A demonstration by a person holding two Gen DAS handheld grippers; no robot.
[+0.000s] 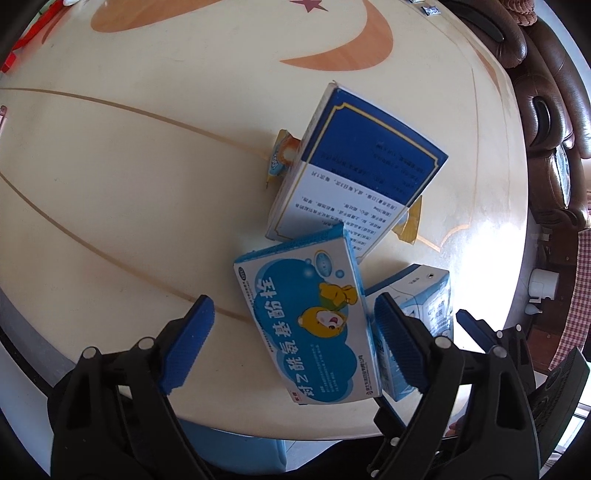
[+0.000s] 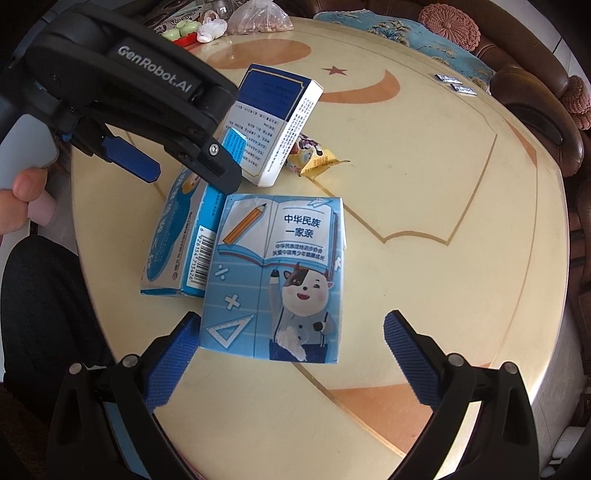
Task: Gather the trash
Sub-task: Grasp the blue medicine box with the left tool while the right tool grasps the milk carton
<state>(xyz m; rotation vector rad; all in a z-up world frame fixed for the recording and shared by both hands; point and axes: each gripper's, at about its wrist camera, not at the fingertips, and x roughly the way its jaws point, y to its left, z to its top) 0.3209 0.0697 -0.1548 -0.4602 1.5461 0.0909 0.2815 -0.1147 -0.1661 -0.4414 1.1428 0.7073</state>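
Note:
On the round cream table (image 1: 129, 184) lie a light-blue medicine box with a cartoon bear (image 1: 310, 325), a larger dark-blue and white box (image 1: 362, 166) propped on a yellow snack wrapper (image 1: 282, 155), and a blue milk carton (image 1: 428, 299). My left gripper (image 1: 295, 343) is open with its jaws on either side of the bear box. In the right wrist view my right gripper (image 2: 291, 354) is open around the near end of the milk carton (image 2: 277, 277). The bear box (image 2: 181, 236), the dark-blue box (image 2: 273, 122), the wrapper (image 2: 314, 155) and the left gripper (image 2: 177, 162) show there too.
A brown leather sofa (image 1: 546, 110) curves around the table's far right. Small sachets (image 2: 456, 85) lie near the far edge. A bag of nuts (image 2: 258, 18) and other items (image 2: 192, 33) sit at the far left. My leg (image 2: 44, 302) is at the near edge.

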